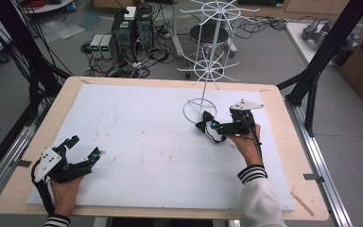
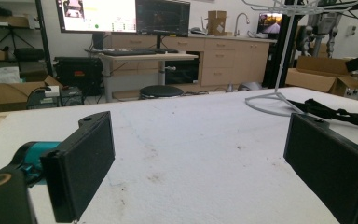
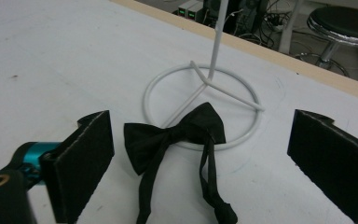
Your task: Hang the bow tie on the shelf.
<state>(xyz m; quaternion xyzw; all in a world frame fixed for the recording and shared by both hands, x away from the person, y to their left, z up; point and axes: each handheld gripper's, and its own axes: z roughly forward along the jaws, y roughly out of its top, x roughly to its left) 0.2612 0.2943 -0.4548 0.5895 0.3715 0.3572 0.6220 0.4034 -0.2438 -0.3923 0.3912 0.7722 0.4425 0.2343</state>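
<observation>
A black fabric bow tie (image 3: 172,135) lies flat on a white, faintly scuffed foam-like board (image 1: 137,142) that covers a pale wooden table (image 1: 71,90), its knot pinched at the centre, its two soft wings fanned out and two narrow straps trailing loose toward the camera in the right gripper view. One wing overlaps the ring-shaped base of a white wire display stand (image 3: 205,81), a thin painted-metal rack whose straight pole rises from two spokes inside the hoop and, in the high view, carries two tiers of radiating wire hooks. The right gripper (image 3: 200,163), held in a hand with a striped cuff, hovers low over the tie with its flat, black, matte pads spread wide on either side of it; the pads do not touch the cloth, and nothing is gripped. The left gripper (image 2: 196,163) rests near the board's front left corner, well apart from the tie, its jaws also wide and holding nothing, with teal fittings showing behind one pad. In the left gripper view the tie shows as a dark, crumpled strip just beside the stand's hoop. Beyond the table's far edge, a round black stool (image 1: 209,34) with a chrome rim stands on the grey floor among tangled cables.
</observation>
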